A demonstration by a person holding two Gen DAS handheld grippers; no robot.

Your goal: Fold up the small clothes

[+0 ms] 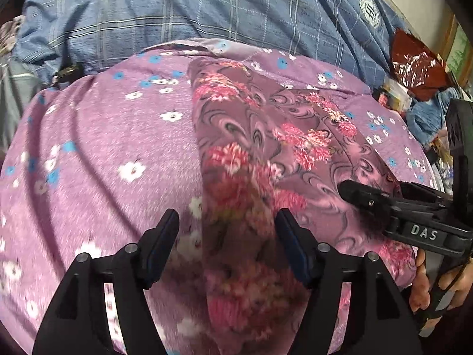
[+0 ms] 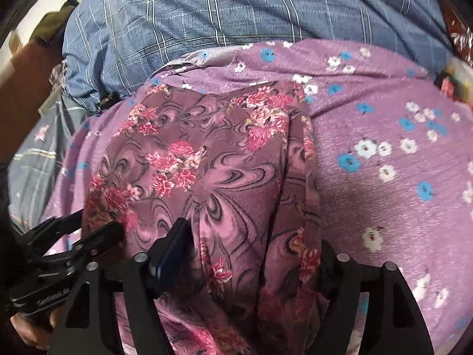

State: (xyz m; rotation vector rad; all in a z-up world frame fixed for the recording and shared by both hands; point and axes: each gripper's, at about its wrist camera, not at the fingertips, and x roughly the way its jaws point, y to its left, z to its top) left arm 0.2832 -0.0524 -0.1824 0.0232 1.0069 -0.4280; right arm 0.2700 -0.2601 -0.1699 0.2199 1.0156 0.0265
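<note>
A small mauve garment with pink flowers and dark swirls (image 1: 266, 153) lies folded on a purple flowered sheet (image 1: 103, 136). My left gripper (image 1: 227, 230) is open, its fingers standing either side of the garment's left edge, close above it. My right gripper (image 2: 254, 254) is open around the garment's near folds (image 2: 224, 159); cloth covers its right finger. In the left wrist view the right gripper (image 1: 354, 192) comes in from the right with its tips on the garment. In the right wrist view the left gripper (image 2: 97, 233) comes in from the left at the garment's edge.
A blue plaid blanket (image 1: 192, 9) is bunched along the far side of the sheet. Red foil wrapping (image 1: 414, 62) and cluttered items lie at the far right. The purple sheet (image 2: 384, 177) spreads wide to the right of the garment.
</note>
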